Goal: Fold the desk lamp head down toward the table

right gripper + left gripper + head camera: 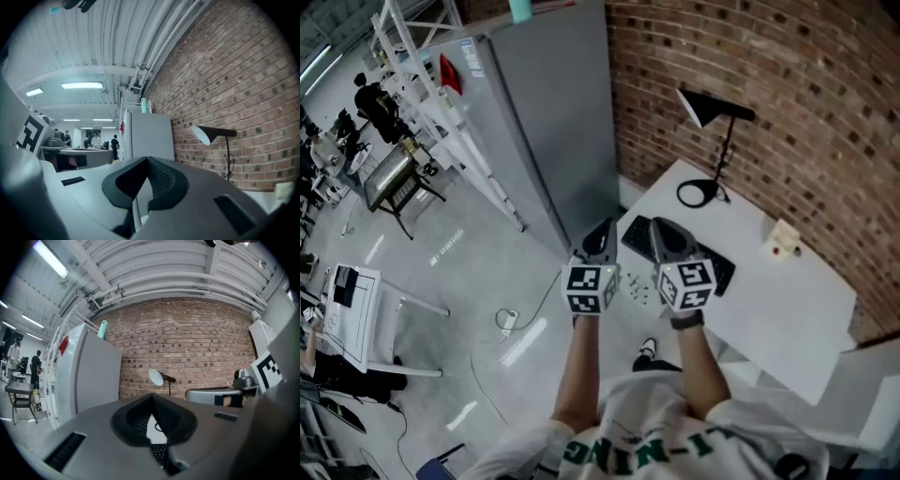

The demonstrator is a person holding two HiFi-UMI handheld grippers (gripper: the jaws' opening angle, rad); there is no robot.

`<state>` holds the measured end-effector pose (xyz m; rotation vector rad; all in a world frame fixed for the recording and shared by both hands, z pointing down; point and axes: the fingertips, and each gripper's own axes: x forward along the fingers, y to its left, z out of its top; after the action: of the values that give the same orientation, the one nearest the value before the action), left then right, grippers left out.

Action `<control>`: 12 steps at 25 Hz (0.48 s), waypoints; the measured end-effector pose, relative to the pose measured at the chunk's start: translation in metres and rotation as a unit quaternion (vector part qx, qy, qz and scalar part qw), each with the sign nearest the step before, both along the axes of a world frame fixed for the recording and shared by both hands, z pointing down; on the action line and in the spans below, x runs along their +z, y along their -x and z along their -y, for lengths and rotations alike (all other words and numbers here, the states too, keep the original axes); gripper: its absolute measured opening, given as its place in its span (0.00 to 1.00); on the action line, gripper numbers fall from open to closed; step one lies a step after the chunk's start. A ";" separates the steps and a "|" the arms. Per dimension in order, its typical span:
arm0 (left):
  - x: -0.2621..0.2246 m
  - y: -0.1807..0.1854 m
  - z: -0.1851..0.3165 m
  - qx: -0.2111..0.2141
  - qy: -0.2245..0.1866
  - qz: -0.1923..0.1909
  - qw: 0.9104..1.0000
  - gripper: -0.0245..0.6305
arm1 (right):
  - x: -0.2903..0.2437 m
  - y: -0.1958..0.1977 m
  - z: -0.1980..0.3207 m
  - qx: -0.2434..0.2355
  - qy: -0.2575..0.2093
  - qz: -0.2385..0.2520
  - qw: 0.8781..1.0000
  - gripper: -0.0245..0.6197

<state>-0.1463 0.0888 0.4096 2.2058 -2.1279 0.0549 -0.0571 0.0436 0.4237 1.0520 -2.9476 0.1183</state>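
Twin hand-held tools, left (pixel 603 225) and right (pixel 659 225), are held level, each with jaws pressed together on nothing, above the near edge of a white rectangular tabletop (pixel 787 300). At its far corner, beside a red brick wall (pixel 806 75), the black slim-stemmed desk lamp (pixel 719 110) stands upright, cone head raised.
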 end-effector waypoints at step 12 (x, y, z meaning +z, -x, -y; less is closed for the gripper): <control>0.004 -0.072 0.187 0.085 0.009 0.033 0.996 0.04 | 0.003 -0.098 0.161 0.111 -0.005 0.002 0.994 0.04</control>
<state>-0.0740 -0.0982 0.4132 2.4028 -1.9563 0.1591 0.0406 -0.1171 0.4269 1.3785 -2.8277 0.1065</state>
